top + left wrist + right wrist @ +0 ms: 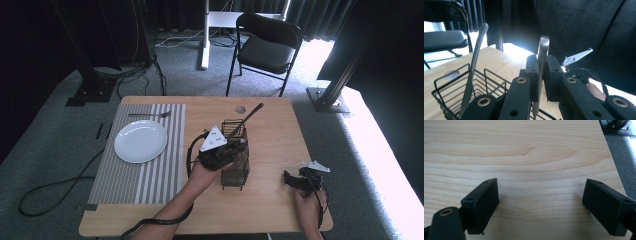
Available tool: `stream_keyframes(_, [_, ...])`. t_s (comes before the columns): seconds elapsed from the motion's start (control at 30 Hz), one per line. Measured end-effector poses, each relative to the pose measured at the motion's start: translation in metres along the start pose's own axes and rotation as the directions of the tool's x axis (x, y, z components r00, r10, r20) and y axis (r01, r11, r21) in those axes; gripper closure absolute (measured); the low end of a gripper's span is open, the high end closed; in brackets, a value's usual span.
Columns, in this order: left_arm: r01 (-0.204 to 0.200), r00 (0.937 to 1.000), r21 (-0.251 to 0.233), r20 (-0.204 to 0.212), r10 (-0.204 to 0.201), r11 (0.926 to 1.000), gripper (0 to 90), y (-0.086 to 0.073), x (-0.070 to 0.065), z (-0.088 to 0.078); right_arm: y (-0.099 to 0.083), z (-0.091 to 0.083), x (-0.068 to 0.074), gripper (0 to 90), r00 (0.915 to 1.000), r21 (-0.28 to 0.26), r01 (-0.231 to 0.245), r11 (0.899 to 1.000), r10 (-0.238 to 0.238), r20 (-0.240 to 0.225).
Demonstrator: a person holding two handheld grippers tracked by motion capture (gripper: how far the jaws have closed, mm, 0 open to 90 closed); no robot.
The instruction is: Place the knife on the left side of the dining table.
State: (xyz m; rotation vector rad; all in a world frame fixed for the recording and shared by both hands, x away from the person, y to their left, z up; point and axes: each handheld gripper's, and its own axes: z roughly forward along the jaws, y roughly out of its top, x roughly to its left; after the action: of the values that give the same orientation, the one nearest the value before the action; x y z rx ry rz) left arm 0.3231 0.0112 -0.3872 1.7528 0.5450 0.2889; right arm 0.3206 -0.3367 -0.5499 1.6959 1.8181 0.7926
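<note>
- Between the pads of the left gripper (541, 75) stands a piece of metal cutlery (542, 53); the jaws are clamped on its flat handle, whose rounded end rises above the pads while its lower part runs down into the black wire caddy (447, 96).
- Just to the left of that gripper, in its own view, a second utensil (475, 63) leans in the same caddy, its handle tilted away and untouched.
- Seen from above, the left gripper (235, 146) sits right at the caddy (235, 175), near the middle of the table (270, 120).
- Farther left of it lie a striped placemat (165, 150), a white plate (140, 141) and a fork (149, 115) beyond the plate.
- Well off to its right, the right gripper (289, 178) rests low over bare wood, jaws spread wide with nothing between them.
- The step in hand appears to be drawing the gripped piece out of the caddy. The next move likely calls for a straight upward lift, keeping clear of the wire rim and the leaning neighbour, before carrying it toward the place setting.
</note>
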Motion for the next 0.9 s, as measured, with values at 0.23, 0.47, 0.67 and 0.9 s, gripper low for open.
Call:
stream_keyframes(0.23, [0.008,0.9998,-0.014,0.02,-0.008,0.9999,83.3,0.001,0.004,0.01,0.0,0.0,0.0,13.2,1.0,-0.001,-0.001,1.0,0.001,0.0])
stream_keyframes(0.47, [-0.007,0.999,-0.042,0.043,0.009,0.9991,83.3,0.0,0.003,0.022,0.0,0.0,0.0,13.2,1.0,-0.001,0.0,1.0,0.0,0.0])
stream_keyframes(0.67, [-0.036,0.9978,-0.063,0.053,0.039,0.9974,83.7,-0.002,0.003,0.023,0.0,0.0,0.0,13.3,1.0,-0.001,0.0,1.0,0.0,0.0])
stream_keyframes(0.9, [-0.034,0.9984,-0.059,0.043,0.037,0.9977,83.9,-0.001,0.003,0.018,0.0,0.0,0.0,13.4,1.0,-0.002,-0.001,1.0,0.001,0.0])
